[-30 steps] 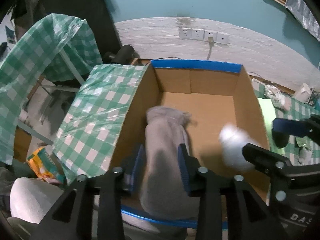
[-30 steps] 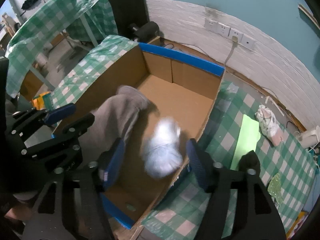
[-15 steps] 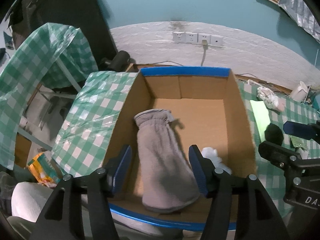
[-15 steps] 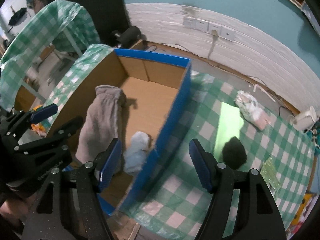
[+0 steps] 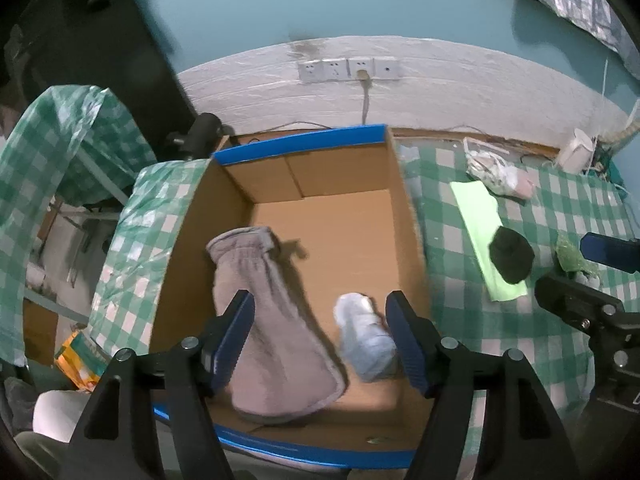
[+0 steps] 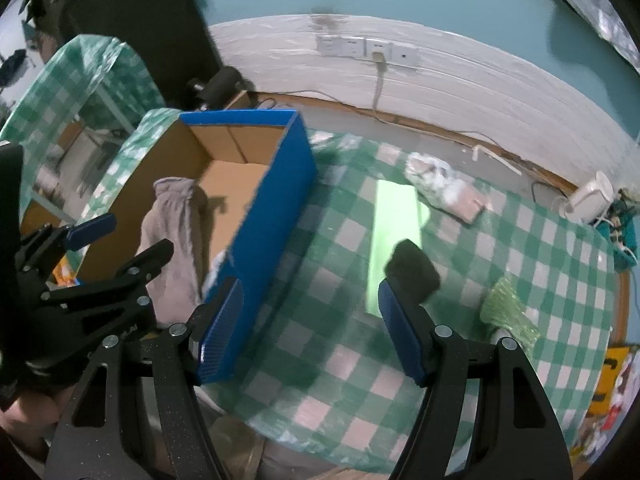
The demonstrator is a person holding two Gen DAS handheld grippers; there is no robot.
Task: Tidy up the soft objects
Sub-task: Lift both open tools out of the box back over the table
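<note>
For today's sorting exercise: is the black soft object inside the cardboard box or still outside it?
Outside. The black soft object sits on the green strip on the checked tablecloth, right of the cardboard box.

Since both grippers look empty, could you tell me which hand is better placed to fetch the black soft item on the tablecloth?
Probably right: the right gripper is open above the tablecloth near the black item, while the left gripper hangs over the box.

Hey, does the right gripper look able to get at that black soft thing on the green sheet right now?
Probably yes. The right gripper is open and empty, and the black soft thing lies uncovered on the green sheet, just ahead by its right finger, with nothing between them.
</note>
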